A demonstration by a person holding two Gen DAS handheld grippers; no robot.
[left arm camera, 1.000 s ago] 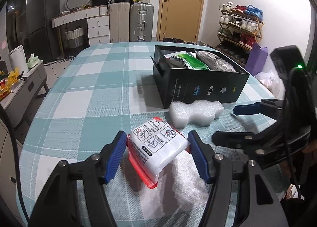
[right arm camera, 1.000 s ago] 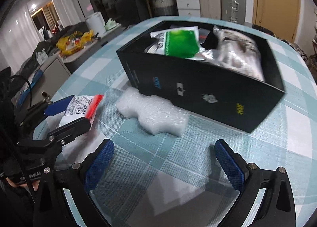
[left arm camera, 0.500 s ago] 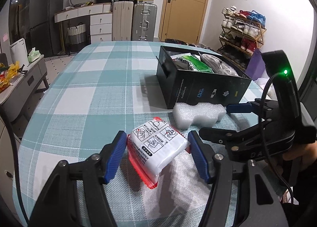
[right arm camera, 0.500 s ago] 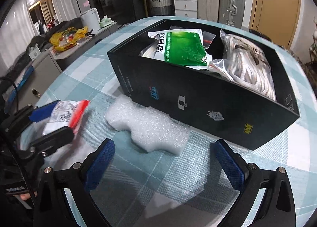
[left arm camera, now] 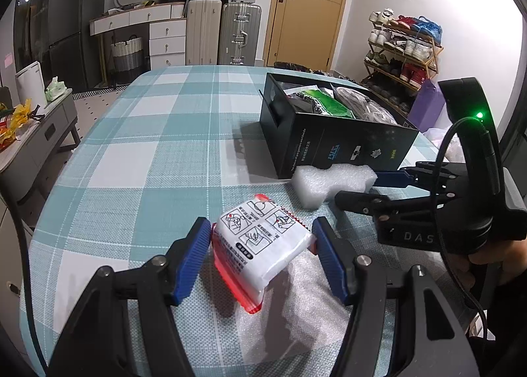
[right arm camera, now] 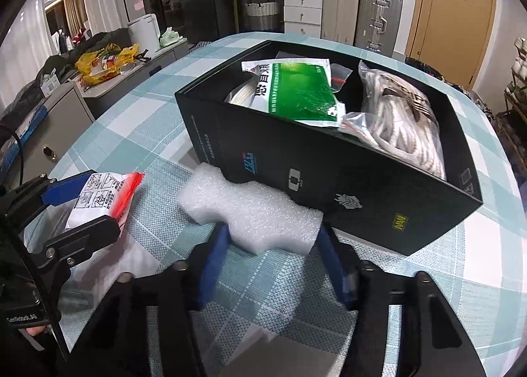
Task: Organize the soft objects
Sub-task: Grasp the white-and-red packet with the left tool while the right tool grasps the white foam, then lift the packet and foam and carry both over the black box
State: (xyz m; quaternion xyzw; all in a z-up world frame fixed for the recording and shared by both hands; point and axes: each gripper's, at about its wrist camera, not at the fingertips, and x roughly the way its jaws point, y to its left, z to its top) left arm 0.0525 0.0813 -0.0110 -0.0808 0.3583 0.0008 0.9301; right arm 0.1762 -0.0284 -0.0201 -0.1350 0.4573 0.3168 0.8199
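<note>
A white packet with a red edge and printed diagrams (left arm camera: 260, 245) sits between the blue pads of my left gripper (left arm camera: 262, 247), which is shut on it just above a sheet of bubble wrap. To its right lies a white foam block (right arm camera: 250, 209) against the front wall of a black box (right arm camera: 329, 179). My right gripper (right arm camera: 273, 238) is closing its jaws on the block's near end, and both pads touch it. From the right wrist view the left gripper (right arm camera: 85, 209) with the packet (right arm camera: 105, 192) shows at the left.
The box holds a green packet (right arm camera: 296, 90) and a bag of white rope (right arm camera: 402, 117). A bubble wrap sheet (left arm camera: 296, 311) lies near the table's front edge. The checked cloth (left arm camera: 148, 153) stretches far to the left. A hand (left arm camera: 487, 255) grips the right tool.
My right gripper moved in toward the foam block and its wide jaws came together on the block's near end. The left gripper and its packet stayed where they were.
</note>
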